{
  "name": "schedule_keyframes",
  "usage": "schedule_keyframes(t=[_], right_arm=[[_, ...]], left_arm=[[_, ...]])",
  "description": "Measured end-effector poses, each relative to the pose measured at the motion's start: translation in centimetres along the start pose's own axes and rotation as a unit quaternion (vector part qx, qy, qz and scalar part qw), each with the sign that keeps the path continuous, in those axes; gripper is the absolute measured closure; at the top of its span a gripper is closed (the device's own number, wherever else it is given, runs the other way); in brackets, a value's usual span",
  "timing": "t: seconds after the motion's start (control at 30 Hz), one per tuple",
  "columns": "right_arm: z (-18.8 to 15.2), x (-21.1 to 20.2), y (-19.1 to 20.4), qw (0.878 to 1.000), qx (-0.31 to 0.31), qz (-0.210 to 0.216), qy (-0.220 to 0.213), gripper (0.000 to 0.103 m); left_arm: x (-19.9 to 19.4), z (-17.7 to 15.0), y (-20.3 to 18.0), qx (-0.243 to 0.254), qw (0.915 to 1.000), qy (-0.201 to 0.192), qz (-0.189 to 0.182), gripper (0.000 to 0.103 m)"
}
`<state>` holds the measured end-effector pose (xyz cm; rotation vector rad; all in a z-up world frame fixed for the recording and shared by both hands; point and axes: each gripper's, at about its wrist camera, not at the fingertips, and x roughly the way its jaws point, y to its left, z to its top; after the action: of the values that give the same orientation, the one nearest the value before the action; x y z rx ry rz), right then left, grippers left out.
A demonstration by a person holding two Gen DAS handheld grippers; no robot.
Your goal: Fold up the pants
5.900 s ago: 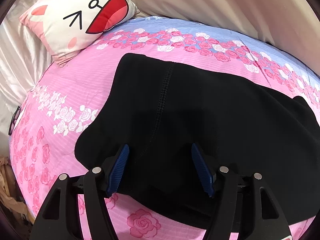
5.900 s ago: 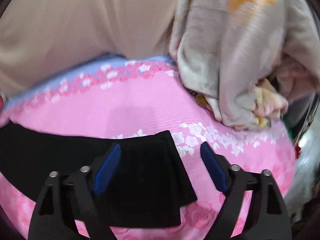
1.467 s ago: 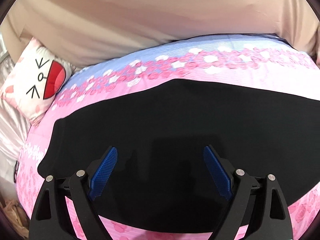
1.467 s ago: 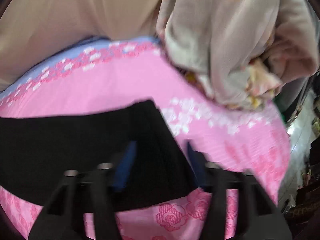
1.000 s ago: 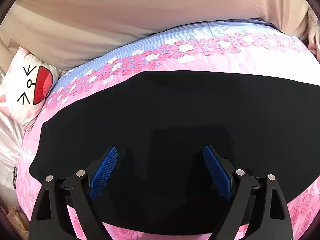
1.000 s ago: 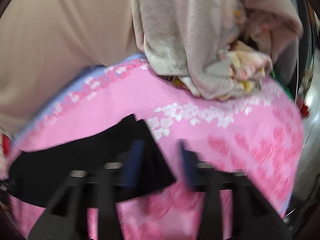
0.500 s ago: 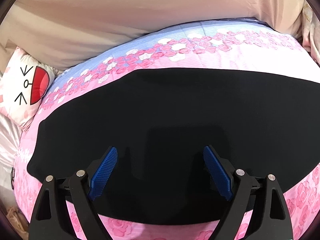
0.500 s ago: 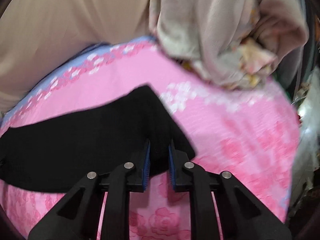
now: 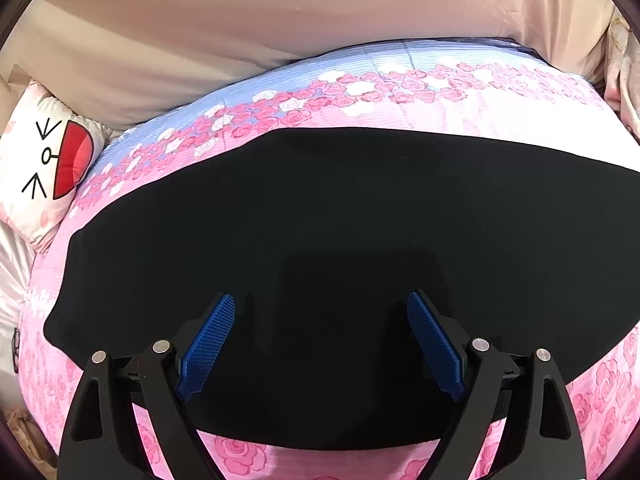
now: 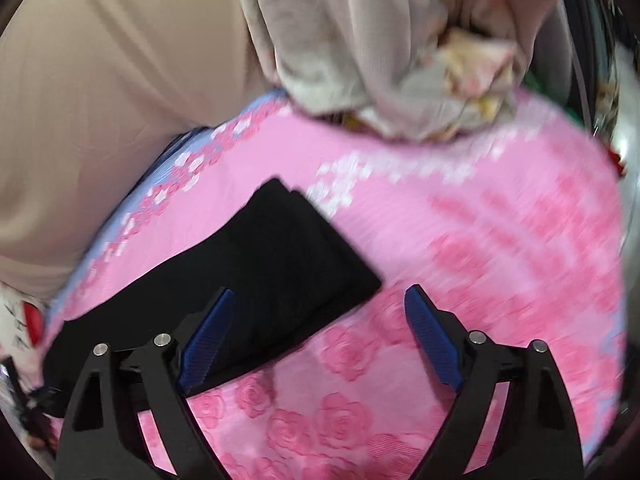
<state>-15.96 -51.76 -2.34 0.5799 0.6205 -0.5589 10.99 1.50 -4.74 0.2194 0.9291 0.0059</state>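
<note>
Black pants [image 9: 340, 220] lie flat in a long band across the pink rose quilt [image 9: 400, 92]. My left gripper [image 9: 320, 300] hovers over their near edge, open, with its blue pads apart and pressing on nothing. In the blurred right wrist view the leg end of the pants [image 10: 280, 264] lies on the quilt [image 10: 460, 240] in stacked layers. My right gripper [image 10: 320, 292] is opening its jaws over that leg end. The near corner of the cloth sits between the fingers, closer to the left pad [image 10: 208, 336], and neither pad presses on it.
A white cartoon-face pillow [image 9: 36, 168] leans at the quilt's far left. Beige cloth [image 9: 280, 12] rises behind the bed. A heap of pale crumpled bedding [image 10: 380, 40] sits at the quilt's far right end, with dark clutter beyond the right edge.
Half a second ago the right gripper's jaws were pinched on the leg end; now they stand wide and the cloth rests on the quilt. The left gripper has stayed open and in place.
</note>
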Motion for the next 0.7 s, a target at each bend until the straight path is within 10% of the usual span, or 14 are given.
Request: schedule_keyframes(t=[0.13,0.2,0.27,0.7], right_arm=[[0.3,0.9,0.9,1.000,0.012,0.002,-0.004,0.026],[0.6,1.5,1.0,1.000,0.017,0.003,0.003,0.066],[0.6,2.7,0.6,0.998,0.054,0.036,0.022,0.084],[-0.2,0.3,20.3,0.987,-0.071,0.145,-0.003,0.086]], left_arm=[[-0.4,-0.3,0.6,-0.002,1.0000,-0.006,-0.003,0.017],[-0.4,-0.6,1.3,-0.010,0.9999,-0.006,-0.006,0.017],[-0.3,-0.8,2.1,-0.017,0.9998,-0.005,-0.009,0.017],[-0.8,-2.6,11.7,-0.099,0.9948,-0.024,-0.003,0.017]])
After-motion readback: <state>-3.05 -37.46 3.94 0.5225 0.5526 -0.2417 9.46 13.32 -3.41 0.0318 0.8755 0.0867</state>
